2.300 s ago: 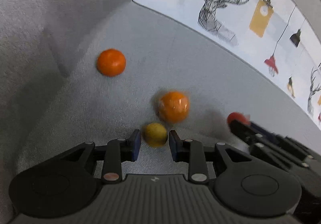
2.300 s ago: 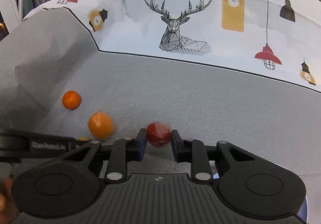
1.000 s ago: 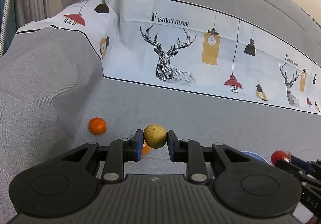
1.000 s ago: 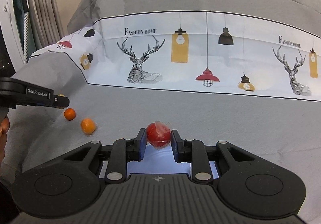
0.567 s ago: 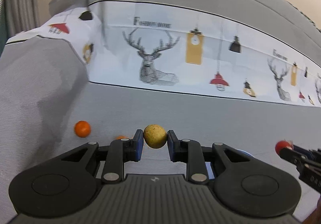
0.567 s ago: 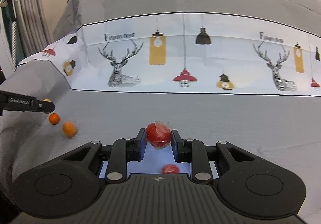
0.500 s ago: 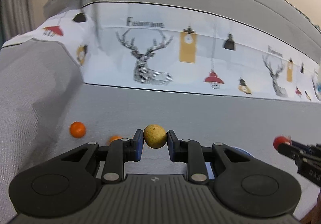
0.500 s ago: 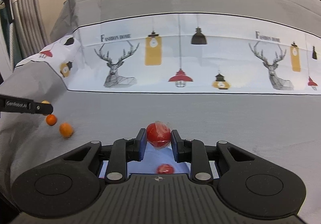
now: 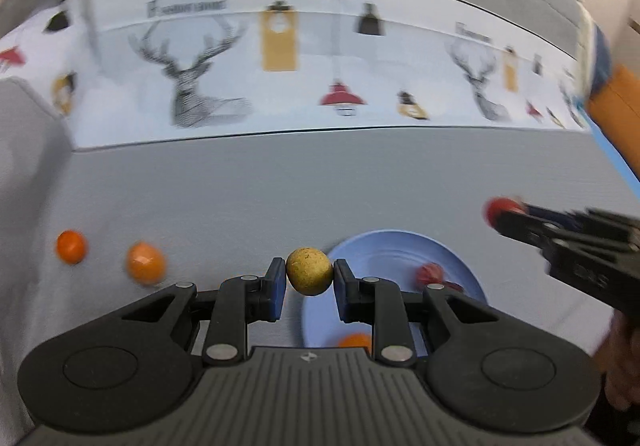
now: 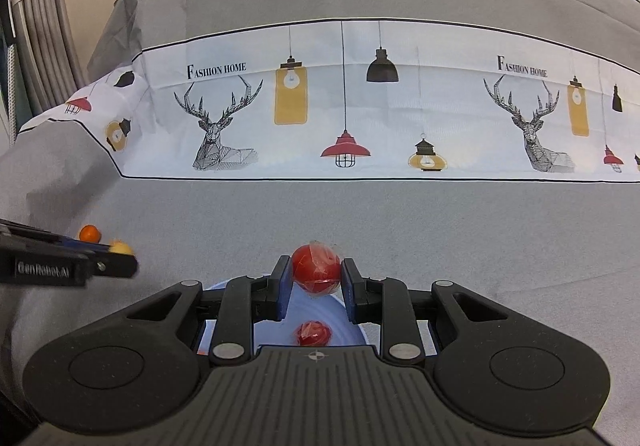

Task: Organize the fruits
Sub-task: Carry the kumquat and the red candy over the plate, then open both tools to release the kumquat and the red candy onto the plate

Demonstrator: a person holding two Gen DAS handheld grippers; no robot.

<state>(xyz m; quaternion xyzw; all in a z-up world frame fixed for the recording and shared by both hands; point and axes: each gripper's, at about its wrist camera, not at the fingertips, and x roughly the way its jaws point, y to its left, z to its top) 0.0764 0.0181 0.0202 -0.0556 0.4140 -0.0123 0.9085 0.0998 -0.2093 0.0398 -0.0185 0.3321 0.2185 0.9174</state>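
Observation:
My left gripper (image 9: 309, 278) is shut on a small yellow-brown fruit (image 9: 309, 271), held above the left edge of a light blue plate (image 9: 384, 246). The plate holds a wrapped red fruit (image 9: 429, 273) and an orange fruit (image 9: 354, 341) partly hidden by my fingers. My right gripper (image 10: 314, 278) is shut on a wrapped red fruit (image 10: 316, 268) above the same plate (image 10: 316, 306), where another red fruit (image 10: 314, 332) lies. Two oranges (image 9: 71, 246) (image 9: 145, 263) lie on the grey cover to the left.
The grey cover (image 10: 440, 230) spreads flat in front. A white band printed with deer and lamps (image 10: 360, 106) rises behind it. The left gripper body (image 10: 60, 264) shows at the left of the right wrist view. An orange and blue object (image 9: 616, 102) is at the far right.
Both grippers have swung to the right with their fruits still held. The blue plate has come into view under both grippers.

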